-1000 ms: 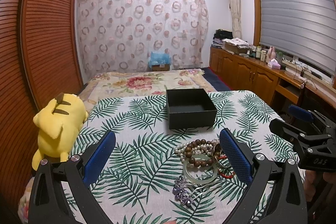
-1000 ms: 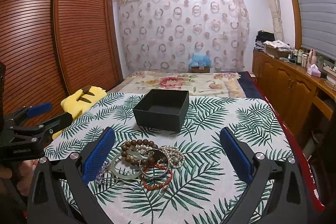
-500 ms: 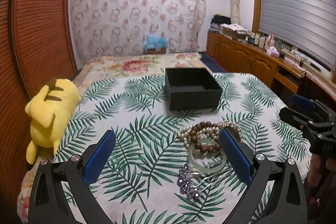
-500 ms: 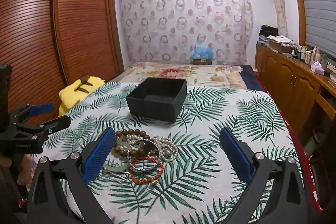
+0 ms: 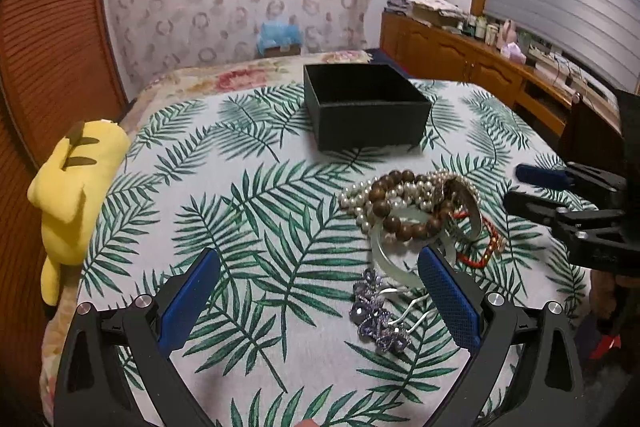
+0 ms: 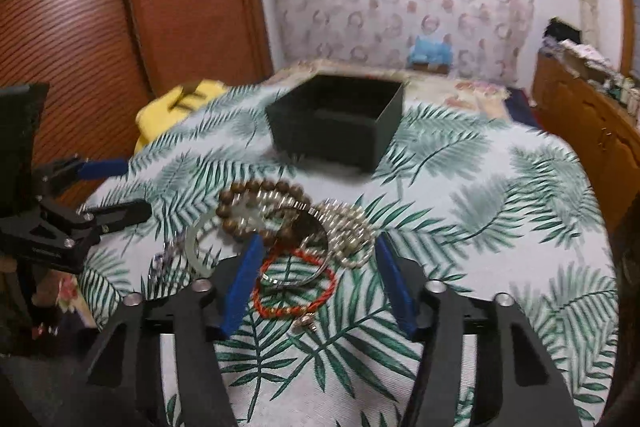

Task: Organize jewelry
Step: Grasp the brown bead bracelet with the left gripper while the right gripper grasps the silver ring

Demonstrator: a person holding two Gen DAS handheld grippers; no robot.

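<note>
A pile of jewelry lies on the leaf-print cloth: a brown bead bracelet (image 5: pixel 394 205), a pearl strand (image 5: pixel 362 205), a pale jade bangle (image 5: pixel 386 261), a red cord bracelet (image 6: pixel 296 289), a silver bangle (image 6: pixel 300 251) and a purple hair clip (image 5: pixel 378 319). An open black box (image 5: pixel 366 111) stands behind the pile; it also shows in the right wrist view (image 6: pixel 336 117). My left gripper (image 5: pixel 318 301) is open, low, left of the pile. My right gripper (image 6: pixel 320 283) is open, its jaws on either side of the red bracelet and silver bangle.
A yellow plush toy (image 5: pixel 74 183) lies at the table's left edge. Wooden wardrobe doors (image 6: pixel 80 27) stand on the left, a low cabinet (image 5: pixel 460 63) with clutter on the right. A bed (image 5: pixel 248 79) lies behind the table.
Both grippers have moved forward and down toward the pile. The right gripper's jaws have narrowed and now frame the red bracelet and silver bangle.
</note>
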